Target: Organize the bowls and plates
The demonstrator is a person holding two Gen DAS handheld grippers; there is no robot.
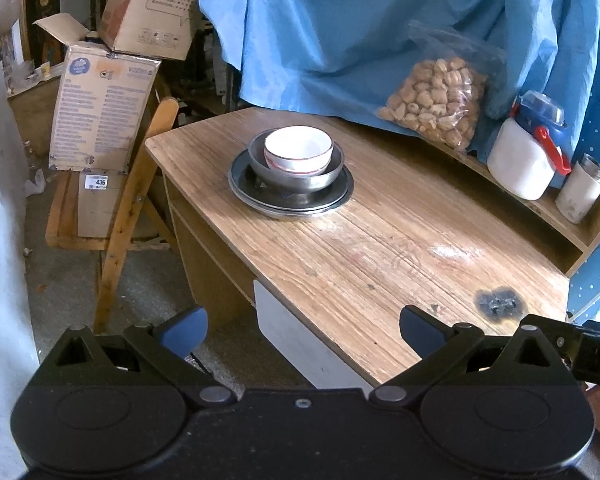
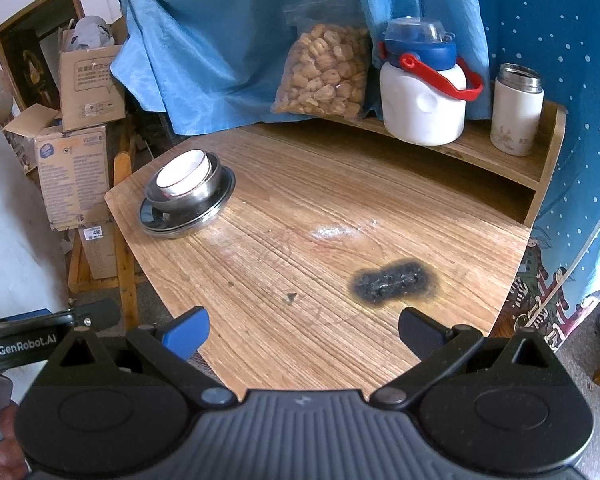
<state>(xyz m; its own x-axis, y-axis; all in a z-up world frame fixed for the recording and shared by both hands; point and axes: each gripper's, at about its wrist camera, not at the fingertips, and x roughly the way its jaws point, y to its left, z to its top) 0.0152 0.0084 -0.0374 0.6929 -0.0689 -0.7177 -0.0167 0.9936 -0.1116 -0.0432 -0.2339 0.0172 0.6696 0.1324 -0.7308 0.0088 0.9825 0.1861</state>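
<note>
You held both claws wide apart and empty at the near edge of the counter (image 2: pixel 340 216): the left claw (image 1: pixel 303 330) and the right claw (image 2: pixel 303 330). The white bowl (image 1: pixel 299 148) sat inside the metal bowl (image 1: pixel 332 172) on the stacked metal plates (image 1: pixel 244 184), near the counter's far left corner.

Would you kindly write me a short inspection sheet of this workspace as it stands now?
Surface: wooden desk, worn, with a black burn mark near the front.
Job's things: white bowl sits in a metal bowl, on stacked metal plates, left rear of the desk.
Clutter: on the raised shelf, bag of snacks, white jug, white flask.
Grippers: left gripper and right gripper both open, empty, at the near edge.
Cables: nothing seen.
Surroundings: blue cloth behind; cardboard boxes on a wooden chair.
</note>
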